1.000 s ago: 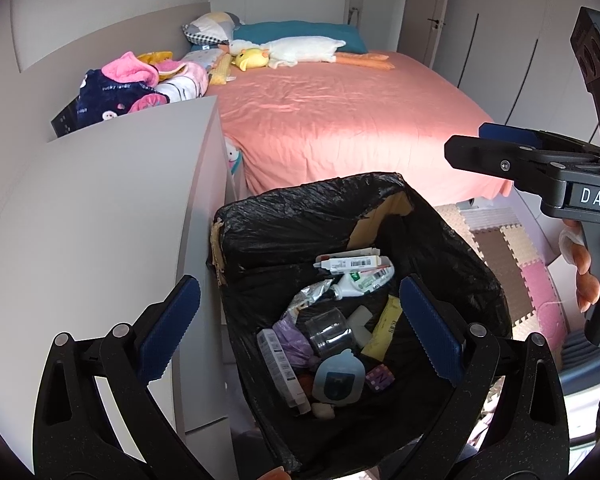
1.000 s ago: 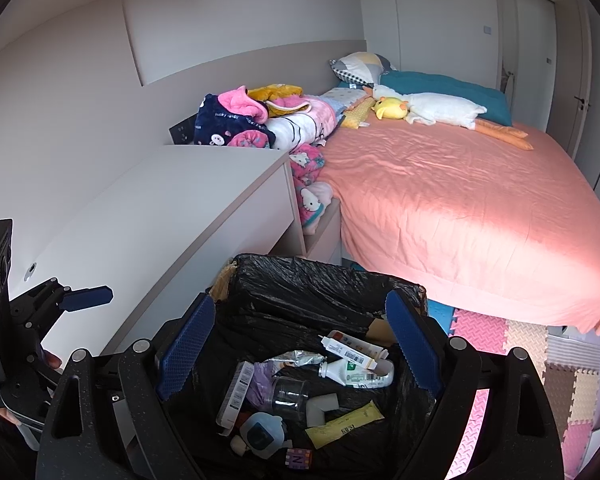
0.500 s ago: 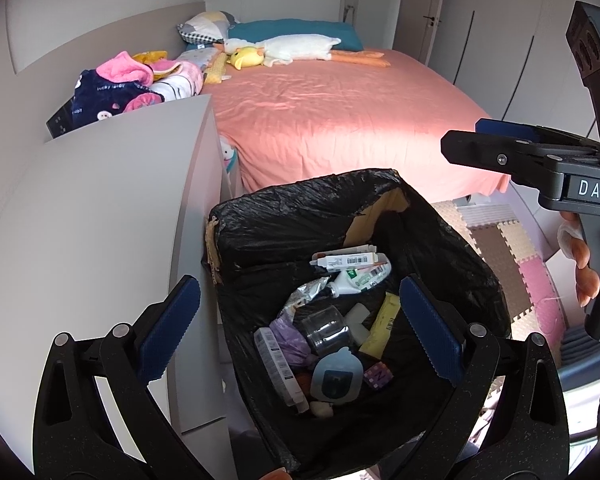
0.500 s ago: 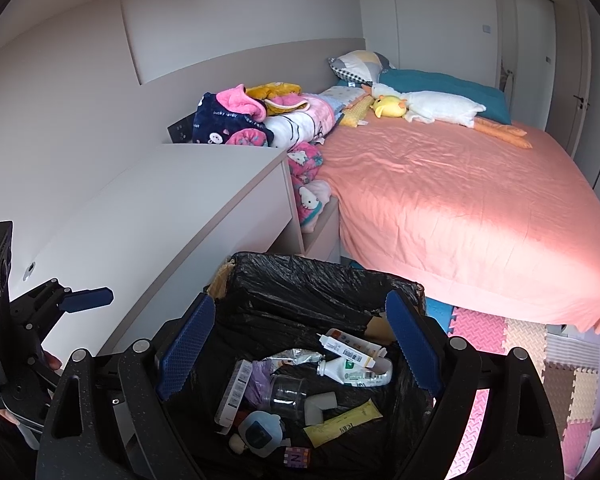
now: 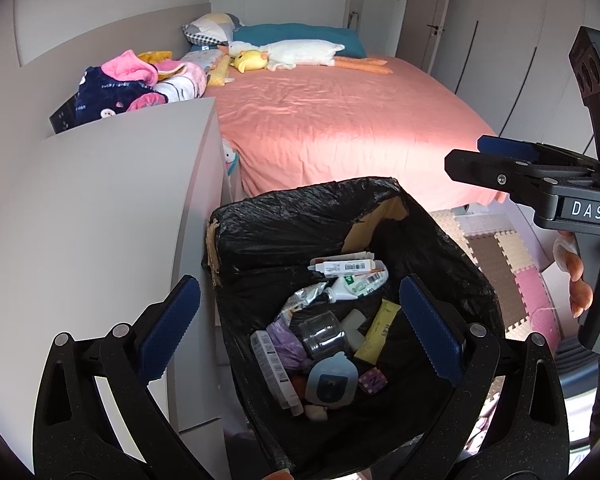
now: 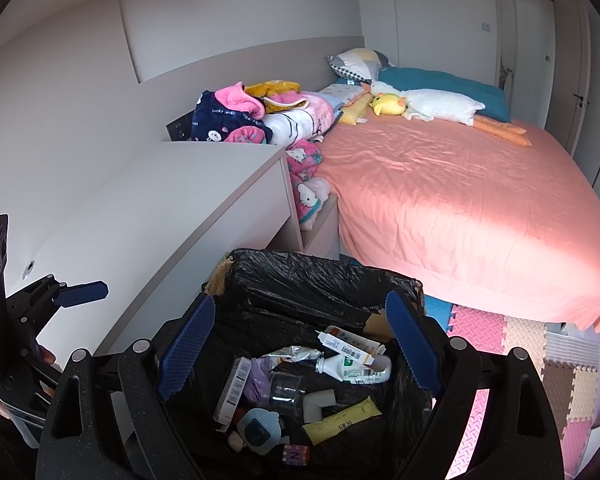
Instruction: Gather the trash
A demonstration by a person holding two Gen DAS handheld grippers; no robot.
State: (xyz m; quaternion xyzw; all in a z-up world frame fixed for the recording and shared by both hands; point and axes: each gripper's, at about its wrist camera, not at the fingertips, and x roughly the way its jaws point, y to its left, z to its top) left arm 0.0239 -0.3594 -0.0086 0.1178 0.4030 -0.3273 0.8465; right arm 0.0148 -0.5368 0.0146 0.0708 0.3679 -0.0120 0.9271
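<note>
A cardboard bin lined with a black bag (image 5: 284, 216) (image 6: 300, 276) stands on the floor beside the bed. It holds several pieces of trash: a white tube (image 5: 356, 284), a clear cup (image 5: 324, 334), a yellow sachet (image 5: 382, 330), a barcoded box (image 6: 232, 388). My left gripper (image 5: 300, 334) is open and empty above the bin. My right gripper (image 6: 300, 348) is open and empty above the bin too. The right gripper also shows at the right edge of the left wrist view (image 5: 540, 176); the left one shows at the left edge of the right wrist view (image 6: 40, 300).
A grey cabinet (image 5: 100, 200) (image 6: 172, 204) stands left of the bin. A pink bed (image 5: 340, 120) (image 6: 460, 200) with a plush goose (image 6: 420, 104) and folded blankets (image 6: 252, 116) lies behind. Foam mats (image 6: 520, 360) cover the floor at right.
Both views shifted slightly; the bin and its trash sit a little lower in the left wrist view. Both grippers stay open and empty.
</note>
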